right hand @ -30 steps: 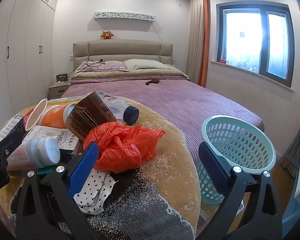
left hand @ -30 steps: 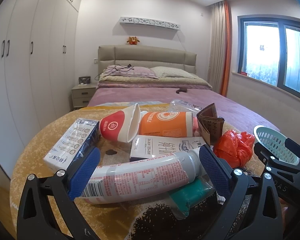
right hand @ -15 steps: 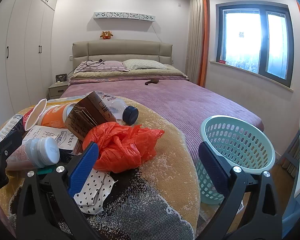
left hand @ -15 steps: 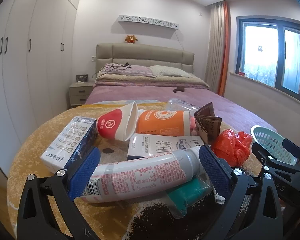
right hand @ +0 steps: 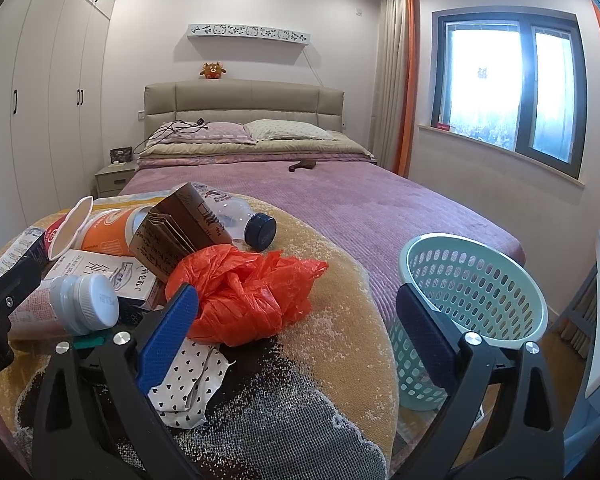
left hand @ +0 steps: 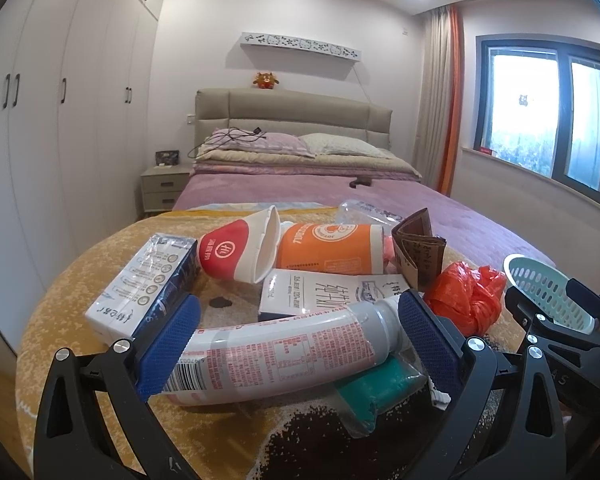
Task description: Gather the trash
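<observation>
— Where is the trash?

— I find it heaped on the round table (right hand: 340, 360): a pink-labelled bottle (left hand: 276, 354), orange plastic bag (right hand: 244, 296), cartons, cups.

— And your claws?

— My left gripper (left hand: 296, 340) straddles the bottle, jaws spread, not clenched. My right gripper (right hand: 296, 320) is released, grasping nothing.

— Progress?

— I judge none: the green basket (right hand: 476, 280) beside the table shows nothing inside, and everything is left to collect.

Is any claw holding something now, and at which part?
Nothing is held. The left claw is open around the bottle, not closed on it; the right claw is open and empty.
</observation>
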### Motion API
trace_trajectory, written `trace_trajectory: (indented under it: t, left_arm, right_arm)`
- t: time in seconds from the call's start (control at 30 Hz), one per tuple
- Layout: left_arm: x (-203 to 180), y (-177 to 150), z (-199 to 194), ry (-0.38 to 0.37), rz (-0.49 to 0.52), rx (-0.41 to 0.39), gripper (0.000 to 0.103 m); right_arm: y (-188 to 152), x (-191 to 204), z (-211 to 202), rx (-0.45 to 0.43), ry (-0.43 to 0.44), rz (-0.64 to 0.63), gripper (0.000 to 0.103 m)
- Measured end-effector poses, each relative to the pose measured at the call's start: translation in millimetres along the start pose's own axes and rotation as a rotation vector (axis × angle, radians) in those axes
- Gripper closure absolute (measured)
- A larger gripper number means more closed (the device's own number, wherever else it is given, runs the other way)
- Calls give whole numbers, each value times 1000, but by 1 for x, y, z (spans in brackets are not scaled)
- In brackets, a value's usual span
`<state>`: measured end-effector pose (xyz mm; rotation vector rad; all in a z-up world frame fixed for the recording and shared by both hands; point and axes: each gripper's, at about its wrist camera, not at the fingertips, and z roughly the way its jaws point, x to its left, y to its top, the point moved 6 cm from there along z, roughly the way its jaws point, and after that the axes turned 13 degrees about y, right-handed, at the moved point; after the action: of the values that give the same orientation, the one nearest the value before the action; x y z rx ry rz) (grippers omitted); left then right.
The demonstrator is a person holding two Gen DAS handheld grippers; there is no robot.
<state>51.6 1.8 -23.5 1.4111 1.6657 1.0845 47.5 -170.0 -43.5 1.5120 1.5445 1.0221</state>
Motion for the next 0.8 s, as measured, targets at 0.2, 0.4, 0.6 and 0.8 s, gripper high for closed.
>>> trace_trajectory:
  t: [0.2, 0.4, 0.6, 0.8]
  left_arm:
    - [20, 0, -16, 20, 3, 5, 7]
    - [84, 20, -20, 82, -51, 50, 7]
    - [128, 34, 32, 53, -67, 270, 8]
    - [134, 16, 83, 27, -54, 449, 12]
  right_arm:
    - [1, -3, -4, 3, 28, 14, 33]
    - [8, -5, -5, 42, 95, 45, 57]
    - [23, -3, -5, 55, 142, 52, 64]
    - [32, -18, 8, 99, 173, 101, 64]
